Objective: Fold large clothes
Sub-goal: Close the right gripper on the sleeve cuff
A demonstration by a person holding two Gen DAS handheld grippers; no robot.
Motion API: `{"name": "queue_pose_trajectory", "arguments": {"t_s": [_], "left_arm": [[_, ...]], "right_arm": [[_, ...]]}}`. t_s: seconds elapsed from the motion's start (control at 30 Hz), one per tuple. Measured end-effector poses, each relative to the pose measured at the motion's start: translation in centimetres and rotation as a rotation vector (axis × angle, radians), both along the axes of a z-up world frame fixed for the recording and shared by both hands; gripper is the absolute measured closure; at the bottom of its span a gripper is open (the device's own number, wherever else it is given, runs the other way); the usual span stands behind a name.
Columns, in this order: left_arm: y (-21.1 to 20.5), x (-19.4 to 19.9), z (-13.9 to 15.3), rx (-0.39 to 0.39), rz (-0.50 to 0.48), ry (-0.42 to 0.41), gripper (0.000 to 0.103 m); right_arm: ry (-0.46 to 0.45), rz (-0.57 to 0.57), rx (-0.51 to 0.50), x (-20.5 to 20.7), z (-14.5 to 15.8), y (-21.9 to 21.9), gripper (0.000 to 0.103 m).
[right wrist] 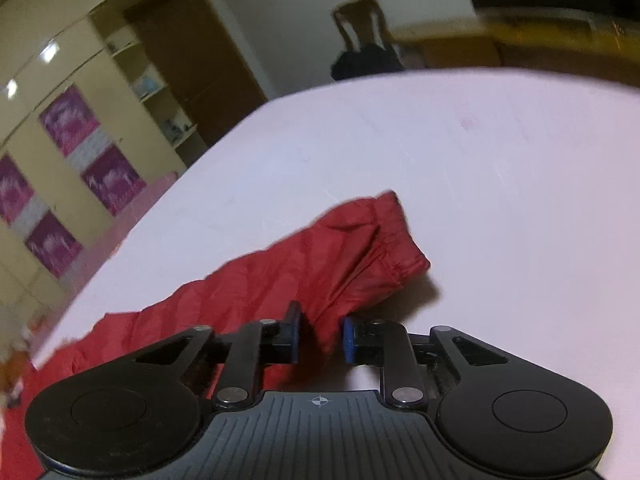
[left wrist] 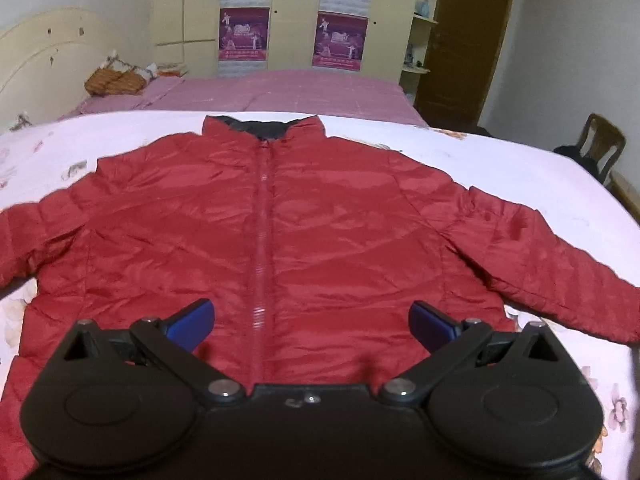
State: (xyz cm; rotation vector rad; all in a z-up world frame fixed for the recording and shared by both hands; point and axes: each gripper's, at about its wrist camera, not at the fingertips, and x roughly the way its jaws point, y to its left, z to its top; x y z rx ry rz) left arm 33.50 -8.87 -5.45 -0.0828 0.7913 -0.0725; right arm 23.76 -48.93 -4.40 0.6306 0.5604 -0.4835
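A red puffer jacket (left wrist: 340,220) lies spread flat and zipped on a white floral sheet (left wrist: 520,168), with its dark-lined collar (left wrist: 260,126) at the far end. My left gripper (left wrist: 313,324) hovers over the hem near the zipper (left wrist: 262,248); it is open, with nothing between its blue pads (left wrist: 192,322). In the right wrist view, the jacket's sleeve (right wrist: 340,252) runs away from me to its cuff (right wrist: 404,236). My right gripper (right wrist: 322,338) is shut on a fold of this sleeve, which hangs slightly above the sheet (right wrist: 480,168) and casts a shadow.
Beyond the white sheet is a bed with a pink cover (left wrist: 280,92), pillows (left wrist: 116,80) and a cream headboard (left wrist: 48,52). A wardrobe with purple posters (left wrist: 296,12) lines the back wall. A wooden chair (left wrist: 600,148) with dark clothing stands off the right edge.
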Motion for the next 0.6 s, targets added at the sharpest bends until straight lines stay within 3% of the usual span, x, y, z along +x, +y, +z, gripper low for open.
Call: {"name": "queue_pose_trajectory", "arguments": {"t_s": [0.27,0.47,0.6], "left_arm": [[4.5,0.6,-0.6,-0.032,0.01,-0.001,0.0],[8.1,1.7,-1.2,-0.008,0.0,0.061,0.0],[11.3,1.5,-1.1,-0.016,0.007,0.048,0.0]], "right_arm": [[-0.005,0.139,-0.196,1.5,4.8,7.9,0.082],[-0.023,0.271,-0.267,4.0,5.5,16.4,0.082],[-0.042,0.356,-0.3,5.6,5.1,21.4,0.082]]}}
